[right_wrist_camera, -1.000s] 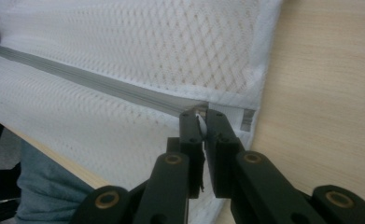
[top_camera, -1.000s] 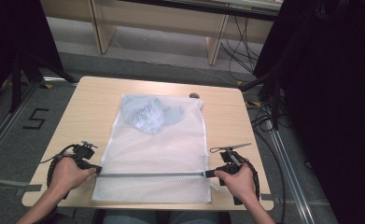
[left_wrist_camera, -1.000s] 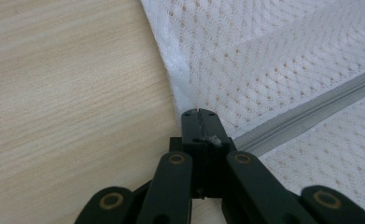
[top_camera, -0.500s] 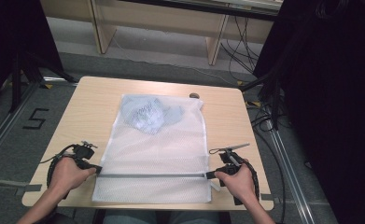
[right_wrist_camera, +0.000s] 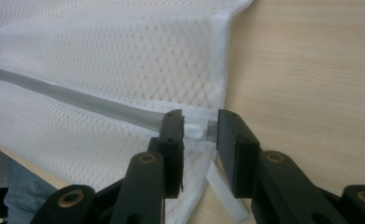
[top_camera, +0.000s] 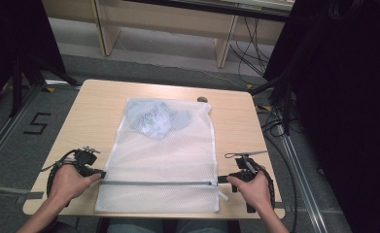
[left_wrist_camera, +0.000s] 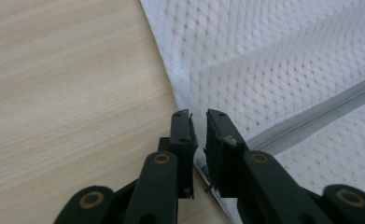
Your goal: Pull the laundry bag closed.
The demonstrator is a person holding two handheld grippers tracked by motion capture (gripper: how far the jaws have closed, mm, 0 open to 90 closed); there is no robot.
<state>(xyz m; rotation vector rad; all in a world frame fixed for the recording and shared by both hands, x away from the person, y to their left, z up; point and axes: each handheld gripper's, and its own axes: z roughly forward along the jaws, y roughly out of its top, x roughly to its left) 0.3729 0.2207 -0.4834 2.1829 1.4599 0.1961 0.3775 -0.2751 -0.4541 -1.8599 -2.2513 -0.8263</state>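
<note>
- White mesh zippered laundry bag point(top_camera: 161, 160) lies flat mid-table, grey zip by the near edge, bluish garment inside.
- Left gripper point(left_wrist_camera: 198, 122) nearly closed, pinching the bag's hem; keep that anchor.
- Right gripper point(right_wrist_camera: 200, 122) jaws just opened, white zip pull point(right_wrist_camera: 196, 129) loose between; back out straight.

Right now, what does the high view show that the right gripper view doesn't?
High view: the whole mesh bag with a bluish bundle inside it. Right gripper view: close up, the right gripper, whose jaws have just been opening and stand apart around the white zipper pull. Both: the grey zipper and the wooden table.
</note>
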